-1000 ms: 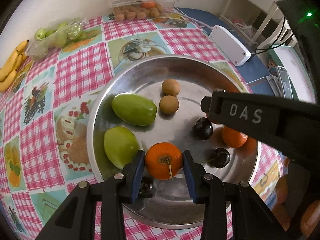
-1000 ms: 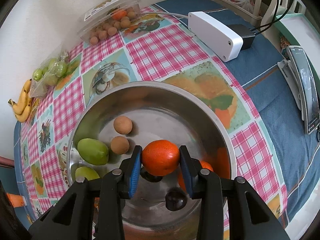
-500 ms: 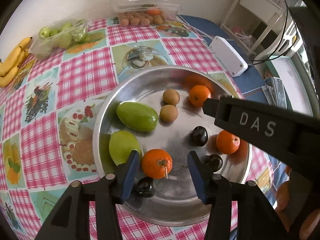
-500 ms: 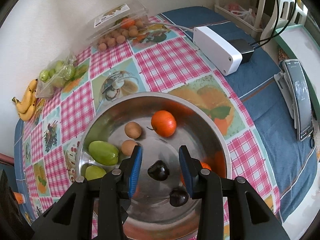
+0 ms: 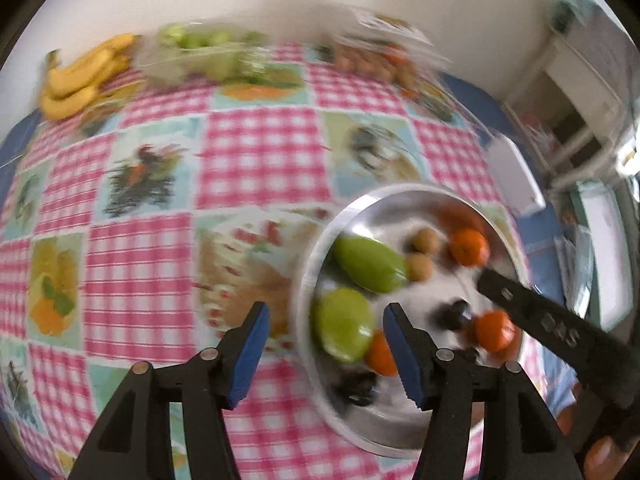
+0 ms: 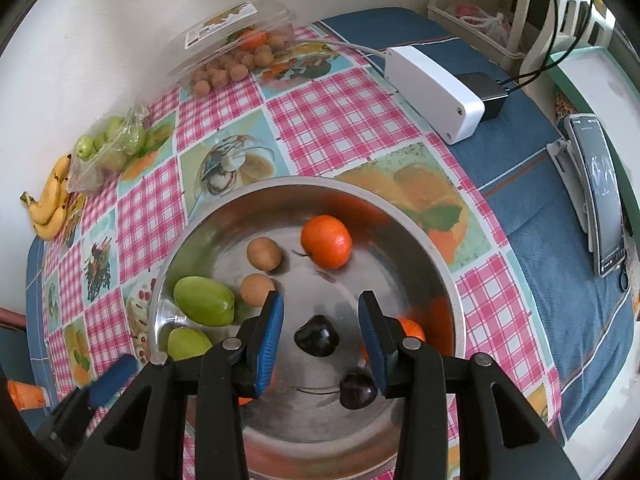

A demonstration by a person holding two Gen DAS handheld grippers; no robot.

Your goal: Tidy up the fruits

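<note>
Fruits lie in the steel bowl (image 6: 440, 264). Left gripper (image 5: 324, 340) jaws have just been opening, wide, gripping nothing. Right gripper (image 6: 320, 332) stands narrowly parted above a cherry (image 6: 317, 336), empty.

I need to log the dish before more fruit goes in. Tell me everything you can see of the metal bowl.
The metal bowl is round, wide and shallow, of shiny silver-coloured metal with a plain rolled rim. It stands upright on the checked tablecloth. Inside lie two green fruits, two small brown round fruits, several oranges and a few dark cherries, all loose on the bottom, with bare metal between them. The fruit mirrors in its wall. The right gripper hangs open over it, touching nothing.
</note>
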